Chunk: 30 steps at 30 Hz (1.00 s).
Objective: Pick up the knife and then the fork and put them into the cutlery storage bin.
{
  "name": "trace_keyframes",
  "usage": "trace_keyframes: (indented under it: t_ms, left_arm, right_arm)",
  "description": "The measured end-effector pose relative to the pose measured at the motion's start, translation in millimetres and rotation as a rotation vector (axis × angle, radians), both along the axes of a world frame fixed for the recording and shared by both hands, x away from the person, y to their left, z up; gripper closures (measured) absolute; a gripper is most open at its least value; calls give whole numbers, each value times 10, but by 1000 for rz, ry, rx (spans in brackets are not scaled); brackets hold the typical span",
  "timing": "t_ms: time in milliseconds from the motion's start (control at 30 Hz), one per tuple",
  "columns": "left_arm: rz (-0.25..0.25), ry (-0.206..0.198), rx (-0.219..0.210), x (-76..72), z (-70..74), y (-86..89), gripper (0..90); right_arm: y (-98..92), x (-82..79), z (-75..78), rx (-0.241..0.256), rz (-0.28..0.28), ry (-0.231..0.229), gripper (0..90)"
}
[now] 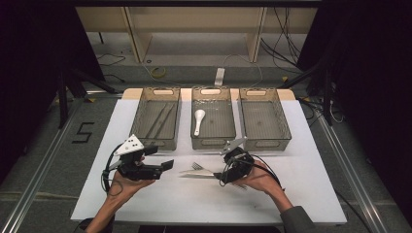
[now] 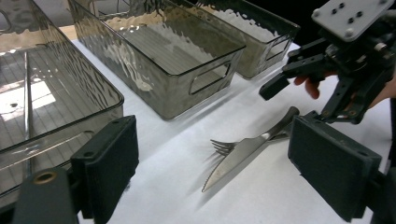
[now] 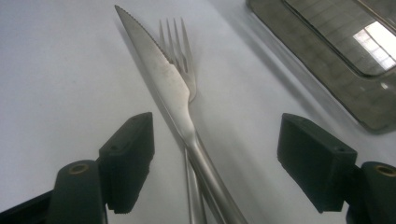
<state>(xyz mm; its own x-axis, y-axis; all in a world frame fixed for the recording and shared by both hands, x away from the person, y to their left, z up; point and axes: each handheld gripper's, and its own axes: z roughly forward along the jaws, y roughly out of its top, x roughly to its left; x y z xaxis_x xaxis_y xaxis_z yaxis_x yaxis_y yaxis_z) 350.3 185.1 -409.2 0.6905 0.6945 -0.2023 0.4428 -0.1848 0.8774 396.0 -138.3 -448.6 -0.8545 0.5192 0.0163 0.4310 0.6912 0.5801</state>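
Note:
A steel knife [image 1: 190,173] lies across a fork [image 1: 197,166] on the white table [image 1: 291,194], in front of the bins. My right gripper [image 1: 222,171] is open over their handles. In the right gripper view the knife [image 3: 173,88] and fork [image 3: 180,51] run up from between the two spread pads [image 3: 130,158]. My left gripper [image 1: 159,158] is open and holds nothing, left of the cutlery. Its view looks across the knife [image 2: 243,156] and fork [image 2: 223,145] from a short way off.
Three grey see-through bins stand in a row at the back. The left bin [image 1: 145,141] holds thin sticks [image 1: 160,119]. A white spoon [image 1: 198,119] lies in the middle bin [image 1: 214,143]. The right bin [image 1: 286,131] holds nothing. Bare table lies left, right and in front.

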Motion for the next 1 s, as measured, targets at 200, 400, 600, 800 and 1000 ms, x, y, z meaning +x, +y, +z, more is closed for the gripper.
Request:
trace_keyframes:
  t_ms: [200, 400, 600, 800, 1000]
  left_arm:
    - [-5, 1, -1, -2, 1, -13, 156]
    - [-11, 1, -1, -1, -2, -17, 156]
    - [-13, 0, 2, -7, 2, -21, 156]
    - [-14, -3, 1, -10, 4, -17, 157]
    - [-17, -1, 3, -9, 4, -22, 157]
  right_arm:
    - [112, 10, -86, -50, 23, 15, 337]
    - [131, 51, -147, -72, 28, 40, 421]
    - [163, 41, -185, -102, 50, 40, 488]
    - [168, 41, -193, -109, 51, 50, 555]
    - [186, 38, -206, -129, 76, 49, 615]
